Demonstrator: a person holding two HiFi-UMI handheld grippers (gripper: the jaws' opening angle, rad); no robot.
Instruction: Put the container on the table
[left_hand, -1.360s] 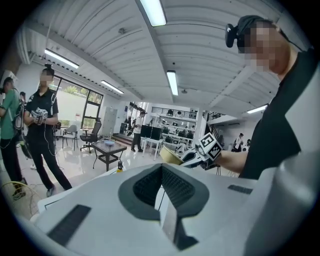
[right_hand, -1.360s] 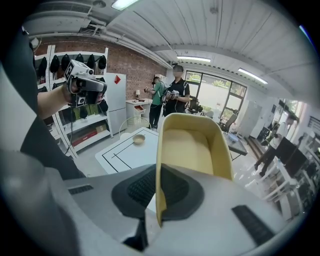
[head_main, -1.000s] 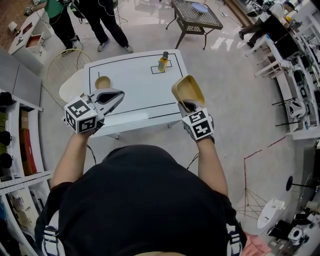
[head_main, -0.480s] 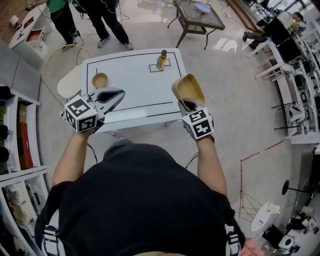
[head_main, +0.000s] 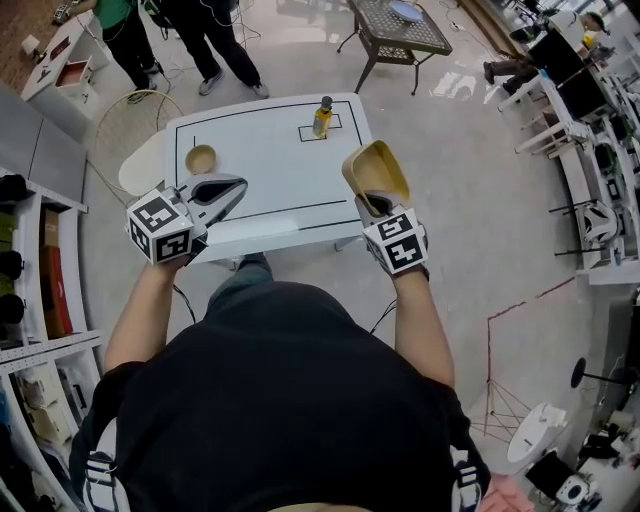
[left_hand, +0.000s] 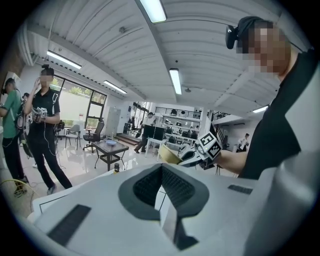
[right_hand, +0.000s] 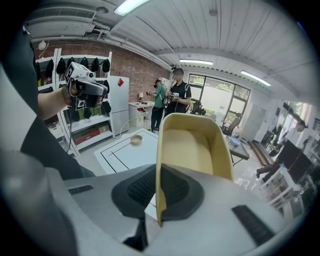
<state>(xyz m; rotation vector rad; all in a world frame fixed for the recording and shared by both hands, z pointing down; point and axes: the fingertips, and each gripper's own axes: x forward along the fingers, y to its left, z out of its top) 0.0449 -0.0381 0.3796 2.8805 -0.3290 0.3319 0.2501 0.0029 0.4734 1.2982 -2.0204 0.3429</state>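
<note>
Right tool: my right tool (head_main: 370, 203) is clenched on the container (head_main: 376, 172). The jaws pinch one thin wall at its near end, with nothing else between them.
Left tool: my left tool (head_main: 238, 188) is closed and empty, its pads meeting at the tips. Its own view looks across at the right tool and the container.
Container: a tan open tub, held up in the air and not on the desk (head_main: 260, 190). In the head view it stands on end across the desk's right edge, near the near right corner, hollow side toward me.
Desk edges: a white top with a black line (head_main: 295, 209) drawn as a frame just inside the rim. The frame's near side runs between my two tools.
Bowl: a small bowl (head_main: 201, 158) sits inside the frame by its far left corner, just beyond my left tool in the head view.
Bottle: a bottle (head_main: 322, 118) stands upright at the frame's far side, well apart from the container.
Room on the desk: the middle of the frame is bare between the bowl, the bottle and my tools.
Room around: the floor (head_main: 470, 200) right of the desk is open as far as the furniture at the picture's edge. A metal desk (head_main: 395, 35) stands beyond the far right corner, apart from mine. Two people (head_main: 205, 40) stand beyond the far left corner. Shelves (head_main: 30, 250) line my left side.
</note>
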